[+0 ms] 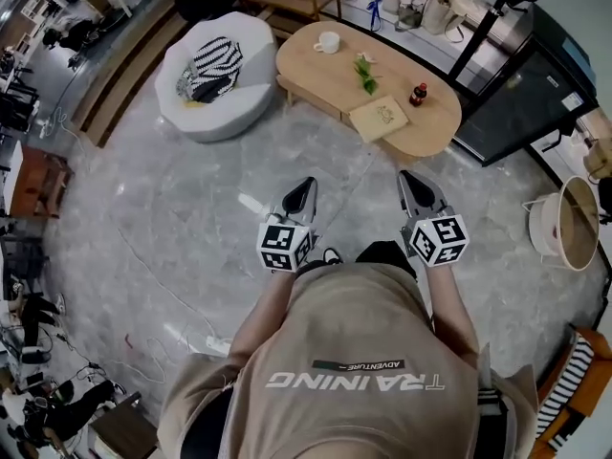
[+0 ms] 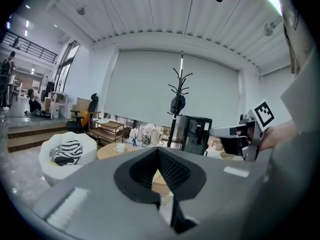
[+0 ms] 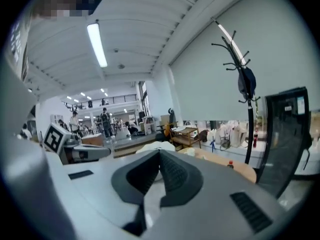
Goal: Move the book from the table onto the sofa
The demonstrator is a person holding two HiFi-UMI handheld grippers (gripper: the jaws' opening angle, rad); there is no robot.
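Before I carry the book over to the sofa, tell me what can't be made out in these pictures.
Book cover print: head view, too small.
Book, both gripper views: left tongs and right tongs block most of the table.
Sofa seat: head view, partly under the striped cloth.
Bottle label: head view, too small.

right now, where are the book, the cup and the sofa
book (image 1: 379, 117): head view, middle of its cover
cup (image 1: 327, 42): head view, its white side
sofa (image 1: 251, 48): head view, bare top edge
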